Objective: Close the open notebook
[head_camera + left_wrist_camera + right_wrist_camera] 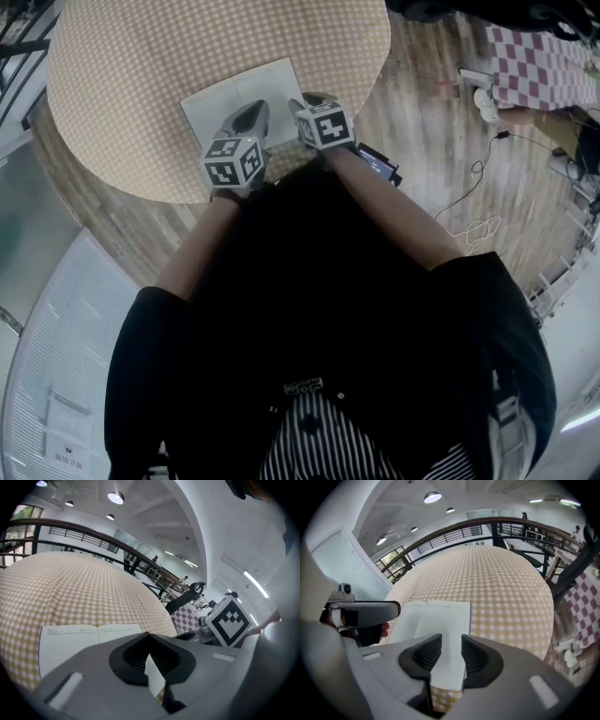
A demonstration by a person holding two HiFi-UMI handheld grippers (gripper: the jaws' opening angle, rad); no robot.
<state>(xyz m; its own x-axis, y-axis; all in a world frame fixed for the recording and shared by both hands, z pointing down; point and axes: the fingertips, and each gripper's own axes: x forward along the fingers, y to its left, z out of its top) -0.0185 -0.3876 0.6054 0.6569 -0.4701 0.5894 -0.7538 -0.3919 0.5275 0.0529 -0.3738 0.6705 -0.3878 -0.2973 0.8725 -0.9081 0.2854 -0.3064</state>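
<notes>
While both tools hang low over the near side of the round table [112,178], the open notebook [234,94] lies flat on the beige checked tablecloth [141,56]. Its pages face up and both covers are spread, close to the edge nearest the person.

Over to the left gripper [256,108]: it sits above the near middle of the book. In the left gripper view its [150,651] dark ribbed pads meet at the tips, jaws together, nothing caught. Only a sliver of white page and checked cloth shows behind them. The notebook [70,641] spreads out to the left of it, with the spine crease plain to see.

Now the right gripper [300,101], just beside its partner, over the right-hand page. The right gripper view gives a clear look at its [451,641] jaws, which stand apart. The near edge of the right page [443,616] is framed in the gap, with the pads clear of it on both sides. Whether the tips touch the paper, I cannot tell. At the left of that view sits the other tool, a hand [383,630] wrapped around it.
</notes>
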